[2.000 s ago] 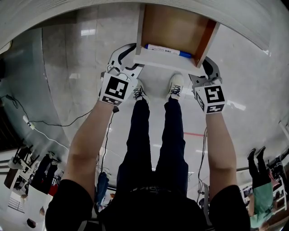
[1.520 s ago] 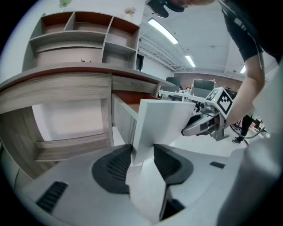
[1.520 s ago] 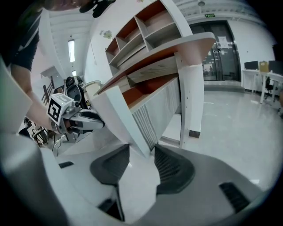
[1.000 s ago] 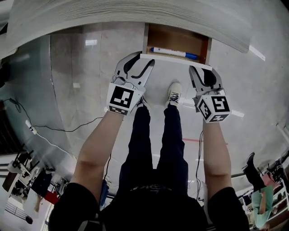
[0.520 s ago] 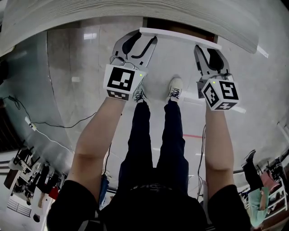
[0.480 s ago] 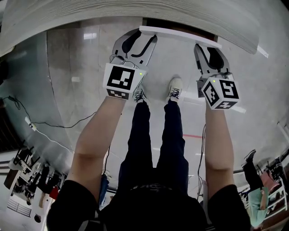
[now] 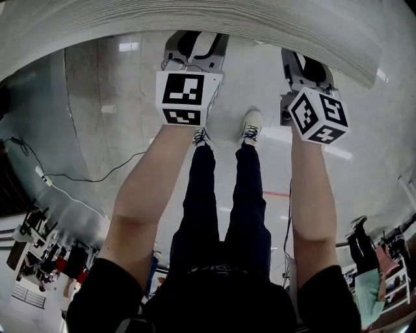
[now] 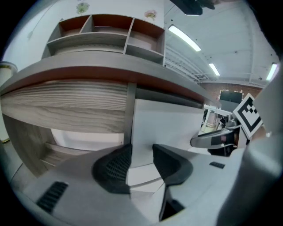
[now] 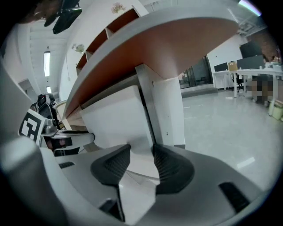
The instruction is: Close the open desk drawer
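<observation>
The left hand-held gripper (image 7: 195, 40) at 11 o'clock and the right hand-held gripper (image 7: 305, 64) at 1 o'clock both reach under the edge of the wood-grain surface (image 7: 97, 16). Each has its jaws spread, pinching nothing. The white drawer front (image 8: 170, 126) stands at 12 o'clock just ahead of the jaws, beneath the surface; whether they touch it is unclear.

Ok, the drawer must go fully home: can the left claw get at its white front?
Probably yes: the left claw is right at the drawer front, jaws apart, with nothing in between.
</observation>
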Demonstrator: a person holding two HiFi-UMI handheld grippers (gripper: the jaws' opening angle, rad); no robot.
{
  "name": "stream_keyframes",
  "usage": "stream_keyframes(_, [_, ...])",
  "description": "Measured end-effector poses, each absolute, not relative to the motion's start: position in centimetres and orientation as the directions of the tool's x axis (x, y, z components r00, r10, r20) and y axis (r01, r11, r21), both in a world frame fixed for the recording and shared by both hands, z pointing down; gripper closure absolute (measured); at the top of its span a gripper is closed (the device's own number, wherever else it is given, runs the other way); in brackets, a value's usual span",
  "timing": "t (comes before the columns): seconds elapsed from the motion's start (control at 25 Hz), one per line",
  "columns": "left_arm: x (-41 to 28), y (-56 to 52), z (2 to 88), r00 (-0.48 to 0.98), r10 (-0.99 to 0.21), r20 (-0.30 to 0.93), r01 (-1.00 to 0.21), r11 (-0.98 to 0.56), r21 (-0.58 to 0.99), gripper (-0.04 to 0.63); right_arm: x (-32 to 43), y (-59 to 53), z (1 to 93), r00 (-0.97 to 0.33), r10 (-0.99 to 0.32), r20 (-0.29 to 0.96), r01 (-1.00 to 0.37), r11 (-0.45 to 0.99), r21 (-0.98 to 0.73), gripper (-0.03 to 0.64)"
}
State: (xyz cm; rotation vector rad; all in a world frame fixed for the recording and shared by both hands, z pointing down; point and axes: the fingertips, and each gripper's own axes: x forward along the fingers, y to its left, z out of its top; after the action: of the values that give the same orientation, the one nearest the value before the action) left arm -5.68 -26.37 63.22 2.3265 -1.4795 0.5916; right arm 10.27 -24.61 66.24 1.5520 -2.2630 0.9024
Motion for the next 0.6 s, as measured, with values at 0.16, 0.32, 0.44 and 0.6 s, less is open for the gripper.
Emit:
stream_keyframes(0.16, [-5.4,-26.5,63.2,0.341,-0.795,0.502,-0.928,-0.37,0.044,0.434,10.5,-24.7,66.4,-0.319,-0.774,0.547,-0.933,0.156,-0.324,0.436])
stream_keyframes(0.32, [-5.1,-26.3,63.5,0.308,-0.797,0.519,-0.945,-0.318,0.072,0.434,11.2,-24.5,66.9,-0.251,-0.773,0.583,-0.918,-0.002,-0.397,0.436])
stream_keyframes(0.44, [-5.2,-26.5,63.3,0.284,-0.81,0.513,-0.957,-0.274,0.096,0.434,11.3,-24.8,66.8,-0.237,-0.775,0.586,-0.902,-0.049,-0.429,0.436])
stream_keyframes(0.6, [-5.1,-26.9,62.6,0.276,-0.816,0.509,-0.961,-0.253,0.115,0.434,11.5,-25.2,66.2,-0.218,-0.779,0.588,-0.901,-0.071,-0.429,0.436])
